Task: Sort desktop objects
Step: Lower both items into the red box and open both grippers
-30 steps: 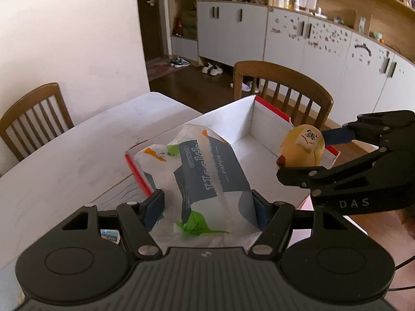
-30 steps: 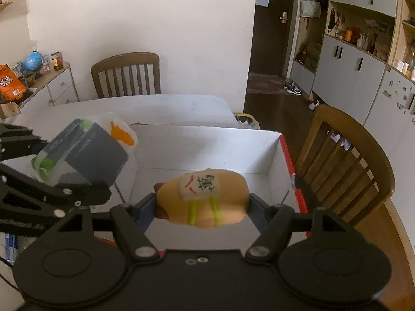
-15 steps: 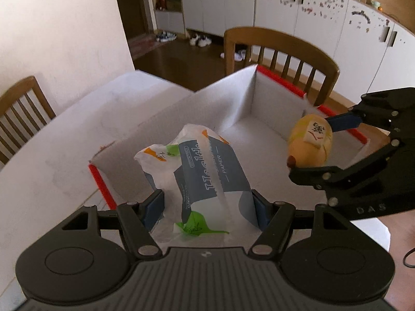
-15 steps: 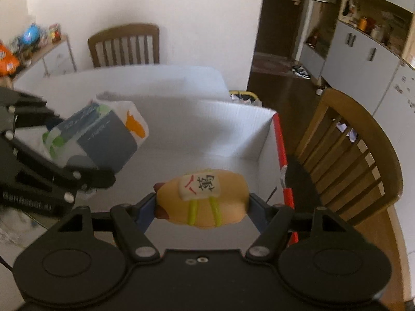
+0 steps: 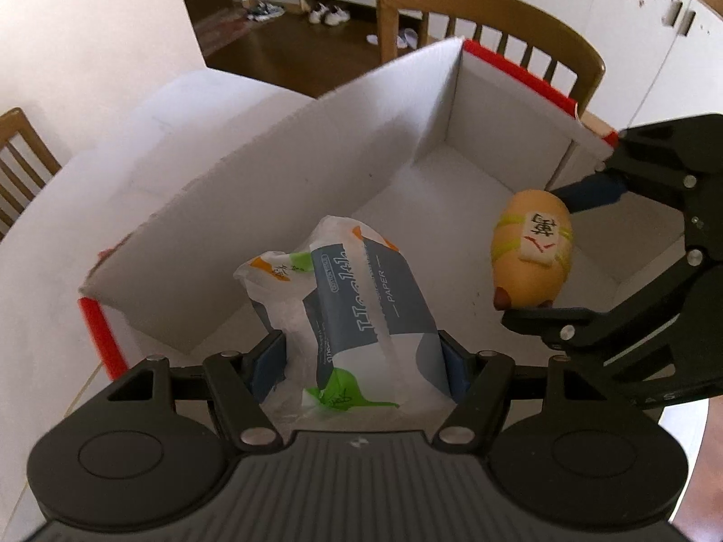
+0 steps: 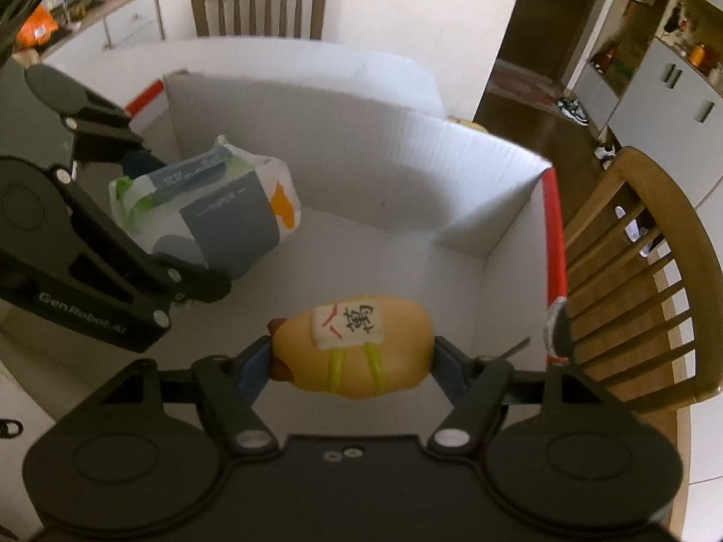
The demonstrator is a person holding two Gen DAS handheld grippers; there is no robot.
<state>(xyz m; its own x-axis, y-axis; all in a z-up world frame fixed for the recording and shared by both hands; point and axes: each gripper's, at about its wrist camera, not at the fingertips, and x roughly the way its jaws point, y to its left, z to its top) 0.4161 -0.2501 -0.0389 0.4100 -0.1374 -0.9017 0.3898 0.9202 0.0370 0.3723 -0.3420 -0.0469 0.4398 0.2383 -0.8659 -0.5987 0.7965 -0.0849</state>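
My left gripper [image 5: 361, 361] is shut on a white and grey tissue pack [image 5: 348, 311] and holds it above the floor of a white cardboard box with red rims [image 5: 280, 171]. My right gripper [image 6: 352, 361] is shut on a yellow squishy toy with a mahjong tile on it [image 6: 357, 343], held inside the same box [image 6: 343, 135]. The toy [image 5: 533, 253] and right gripper show at the right of the left wrist view. The tissue pack [image 6: 212, 207] and left gripper show at the left of the right wrist view.
The box stands on a white table [image 5: 58, 226]. A wooden chair [image 6: 641, 280] stands close to the box's red-rimmed side. Another chair [image 6: 257, 9] is at the table's far end. Cabinets and shoes are beyond.
Both grippers have moved forward and down over the box, each still holding its object. The box interior now fills both views.
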